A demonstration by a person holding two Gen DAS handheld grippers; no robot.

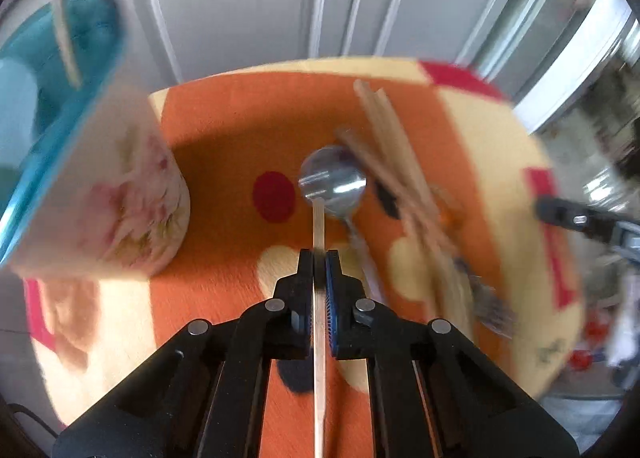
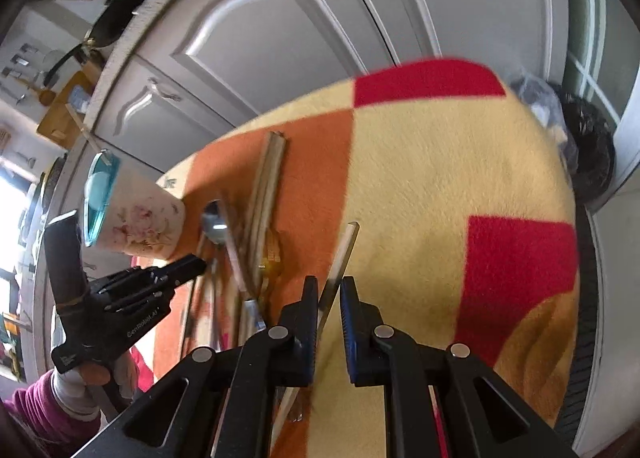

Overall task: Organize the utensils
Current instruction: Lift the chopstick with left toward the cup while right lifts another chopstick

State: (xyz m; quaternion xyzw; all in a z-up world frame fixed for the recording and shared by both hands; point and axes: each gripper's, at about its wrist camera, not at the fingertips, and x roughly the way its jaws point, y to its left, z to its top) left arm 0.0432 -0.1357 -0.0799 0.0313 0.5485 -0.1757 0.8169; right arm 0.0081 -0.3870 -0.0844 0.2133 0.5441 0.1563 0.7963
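My left gripper [image 1: 319, 258] is shut on a thin wooden chopstick [image 1: 319, 226] whose tip sits over the bowl of a metal spoon [image 1: 333, 183]. A bundle of wooden chopsticks [image 1: 394, 162] and a fork [image 1: 490, 310] lie to its right. A floral cup with a blue inside [image 1: 116, 194] stands at the left, one stick in it. My right gripper [image 2: 329, 284] has its jaws a little apart around a chopstick [image 2: 342, 254] that leans against the left jaw. The left gripper [image 2: 188, 266], cup [image 2: 140, 224], spoon [image 2: 216, 228] and chopsticks [image 2: 266, 186] show at its left.
The utensils lie on a table covered by an orange, yellow and red cloth [image 2: 440, 178]. Grey cabinet doors [image 1: 248, 10] stand behind the table. A dark bag [image 2: 588, 146] sits past the table's right edge.
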